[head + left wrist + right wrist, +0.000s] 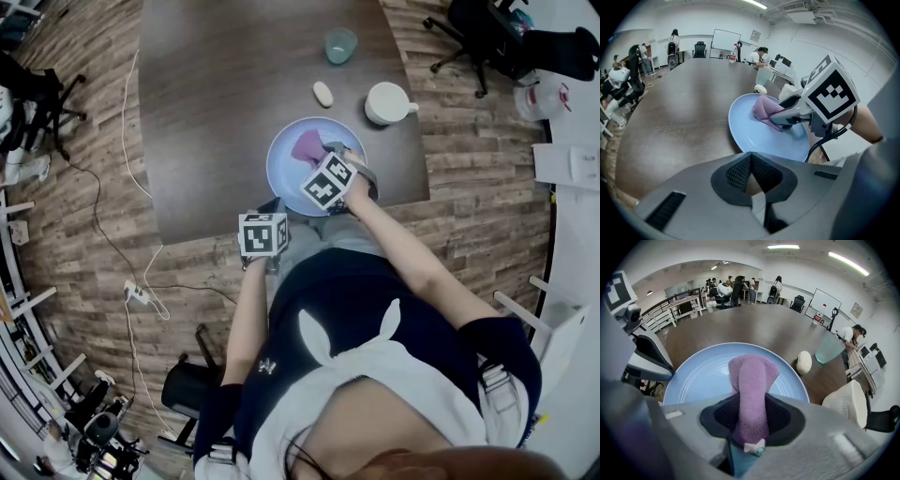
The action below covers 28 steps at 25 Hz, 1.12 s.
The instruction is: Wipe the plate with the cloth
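Mid-frame in the head view, the cloth (307, 145) lies on the blue plate (284, 178) on the bench (216, 112). Left gripper view, bottom centre: left tool (751, 157) closed, empty. Right gripper view: right tool (750, 423) clamps the cloth over the plate.

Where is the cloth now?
In the head view, the purple cloth lies on the blue plate, clamped in the right gripper, near the white mug.

I saw a dark brown wooden table (216, 112) standing on a plank floor (75, 234). A light blue plate (284, 175) lay on it near the edge closest to me. Behind the plate were a small pale oval thing (322, 94), a white mug (386, 103) to its right and, farther back, a greenish cup (340, 45).
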{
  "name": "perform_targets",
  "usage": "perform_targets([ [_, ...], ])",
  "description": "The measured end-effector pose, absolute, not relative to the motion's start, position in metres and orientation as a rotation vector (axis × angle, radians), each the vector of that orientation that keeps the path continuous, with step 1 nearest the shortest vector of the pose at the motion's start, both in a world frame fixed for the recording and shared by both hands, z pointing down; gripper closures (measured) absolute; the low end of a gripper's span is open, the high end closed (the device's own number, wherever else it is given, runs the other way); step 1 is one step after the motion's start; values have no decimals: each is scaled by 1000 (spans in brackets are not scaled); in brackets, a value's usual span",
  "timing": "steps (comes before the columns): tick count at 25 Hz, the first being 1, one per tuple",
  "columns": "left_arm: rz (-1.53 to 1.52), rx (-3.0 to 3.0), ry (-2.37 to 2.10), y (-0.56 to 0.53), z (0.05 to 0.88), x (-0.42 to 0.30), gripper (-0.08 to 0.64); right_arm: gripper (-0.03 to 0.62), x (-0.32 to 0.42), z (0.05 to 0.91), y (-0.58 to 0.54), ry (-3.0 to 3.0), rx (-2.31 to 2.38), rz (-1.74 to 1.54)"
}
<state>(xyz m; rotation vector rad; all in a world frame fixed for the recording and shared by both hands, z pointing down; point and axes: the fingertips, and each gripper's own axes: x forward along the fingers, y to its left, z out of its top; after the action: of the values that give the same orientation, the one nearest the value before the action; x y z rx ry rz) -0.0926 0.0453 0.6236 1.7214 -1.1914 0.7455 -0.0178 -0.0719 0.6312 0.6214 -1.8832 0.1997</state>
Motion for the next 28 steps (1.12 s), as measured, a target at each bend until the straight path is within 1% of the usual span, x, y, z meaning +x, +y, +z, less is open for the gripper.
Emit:
perform_targets([
  [12,749,1721,-1175,45,623,-94,557,452,-30,631,-44,-1926,536,229],
  [18,750,1724,-1176,43,618,-95,555,419,-26,627,-45,-1933,547,276],
  [23,700,1757,-1192,36,597,-98,557,411,-25,611,-45,-1971,583,305],
  [28,635,1816,-1215,23,570,-99,555,413,-25,577,-46,-2063,680,341],
])
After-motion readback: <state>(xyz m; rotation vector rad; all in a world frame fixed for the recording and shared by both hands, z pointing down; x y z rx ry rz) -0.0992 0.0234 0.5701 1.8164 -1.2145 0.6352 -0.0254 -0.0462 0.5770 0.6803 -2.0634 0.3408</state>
